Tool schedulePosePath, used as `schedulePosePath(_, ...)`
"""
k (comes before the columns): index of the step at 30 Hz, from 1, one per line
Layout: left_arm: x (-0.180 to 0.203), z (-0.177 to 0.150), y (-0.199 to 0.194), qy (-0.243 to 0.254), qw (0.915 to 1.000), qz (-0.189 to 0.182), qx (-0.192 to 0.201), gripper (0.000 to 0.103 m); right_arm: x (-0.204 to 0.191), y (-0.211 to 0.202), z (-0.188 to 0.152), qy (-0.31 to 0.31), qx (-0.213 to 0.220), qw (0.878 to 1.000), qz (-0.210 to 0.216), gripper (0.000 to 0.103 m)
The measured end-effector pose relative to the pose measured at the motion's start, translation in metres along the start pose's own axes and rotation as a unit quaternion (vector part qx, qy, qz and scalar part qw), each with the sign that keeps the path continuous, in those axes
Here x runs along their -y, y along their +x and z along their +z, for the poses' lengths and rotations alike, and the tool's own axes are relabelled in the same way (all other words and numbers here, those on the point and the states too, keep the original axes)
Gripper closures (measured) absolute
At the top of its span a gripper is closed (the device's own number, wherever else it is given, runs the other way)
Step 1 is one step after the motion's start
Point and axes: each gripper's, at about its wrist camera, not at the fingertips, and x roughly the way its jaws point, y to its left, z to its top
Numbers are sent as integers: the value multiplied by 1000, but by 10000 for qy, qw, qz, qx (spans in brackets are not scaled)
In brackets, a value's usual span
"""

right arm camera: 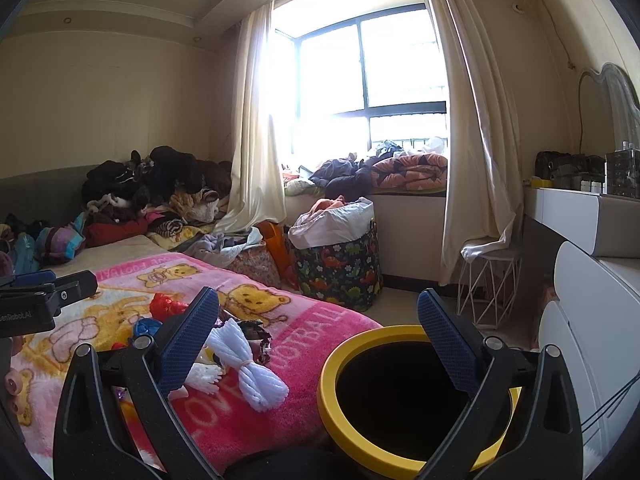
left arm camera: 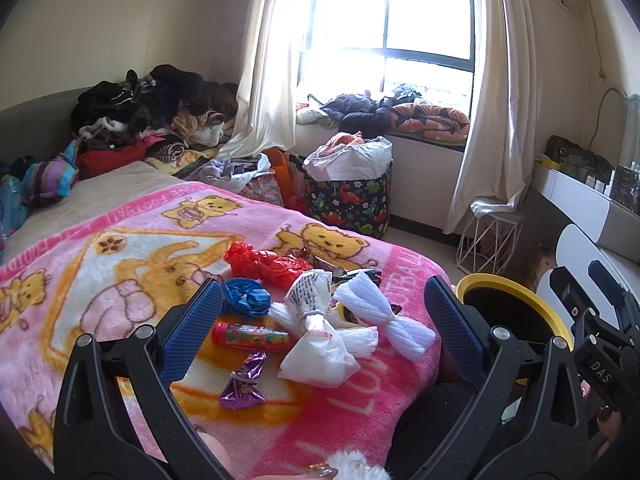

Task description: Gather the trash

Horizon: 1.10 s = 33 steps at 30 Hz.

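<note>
Two grippers: both were seen with blue-padded jaws spread wide and nothing held between them.
Left gripper (left arm camera: 322, 312): was held above the pink bear-print blanket (left arm camera: 120, 280), with the pile of trash framed between its fingers.
Right gripper (right arm camera: 318, 328): was held over the edge of the bed, its right finger above the yellow-rimmed bin (right arm camera: 332, 364), which stood just beside the blanket.
Trash on the blanket: a crumpled red plastic bag (left arm camera: 266, 262), a blue crumpled bag (left arm camera: 246, 296), a red tube with a printed label (left arm camera: 250, 334), a purple foil wrapper (left arm camera: 242, 380), a knotted white plastic bag (left arm camera: 316, 344) and a white foam sleeve tied in the middle (left arm camera: 384, 318) were seen lying close together, several touching.
Dark wrappers: some were partly hidden behind the white pieces; what they were could not be told for certain.
Bin contents: the inside appeared dark, and nothing could be made out in it.
Room: a dinosaur-print hamper (left arm camera: 348, 200) was seen by the window.
</note>
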Motion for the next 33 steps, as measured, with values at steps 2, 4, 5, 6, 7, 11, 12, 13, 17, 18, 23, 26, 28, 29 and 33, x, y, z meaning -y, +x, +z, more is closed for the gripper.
schedulePosePath(2, -1, 0, 0, -4, 10000, -5, -10, 10, 0, 0, -2, 4, -30, 10000, 8, 6)
schedulePosePath(4, -3, 0, 1, -27, 10000, 2, -25, 10, 3, 3, -12, 19, -83, 10000, 40, 6)
schedulePosePath(5, -4, 0, 1, -46, 10000, 15, -32, 10, 3, 3, -14, 20, -122, 9999, 80, 6)
schedulePosePath(6, -5, 0, 1, -69, 10000, 33, -38, 10, 3, 5, -14, 26, -181, 9997, 131, 6)
schedulePosePath(7, 2, 2, -4, -75, 10000, 44, -32, 10, 3, 7, -14, 27, -238, 9995, 201, 6)
schedulePosePath(11, 3, 3, -5, -223, 9996, 142, -61, 10, -5, 17, -20, -145, -538, 9970, 535, 6)
schedulePosePath(12, 2, 4, -5, -264, 9995, 185, -69, 10, -8, 20, -19, -190, -595, 9962, 605, 6)
schedulePosePath(13, 0, 4, -5, -307, 9993, 224, -71, 10, -12, 23, -19, -227, -646, 9953, 678, 6)
schedulePosePath(17, -6, 6, -8, -517, 9978, 407, -73, 10, -30, 34, -17, -487, -898, 9892, 1056, 6)
schedulePosePath(18, -7, 6, -8, -555, 9974, 461, -67, 10, -35, 38, -16, -533, -939, 9878, 1123, 6)
schedulePosePath(23, -41, 10, 2, -801, 9947, 637, -124, 10, -52, 60, -8, -691, -1184, 9799, 1451, 6)
schedulePosePath(26, -55, 10, 10, -857, 9940, 659, -192, 10, -60, 80, -4, -762, -1396, 9745, 1580, 6)
schedulePosePath(28, -58, 10, 16, -904, 9938, 576, -306, 10, -60, 92, -4, -768, -1521, 9722, 1604, 6)
schedulePosePath(29, -59, 10, 19, -918, 9938, 521, -360, 10, -59, 99, -5, -769, -1602, 9709, 1608, 6)
schedulePosePath(33, -55, 10, 38, -810, 9945, 100, -654, 10, -52, 128, -8, -619, -2006, 9634, 1664, 11)
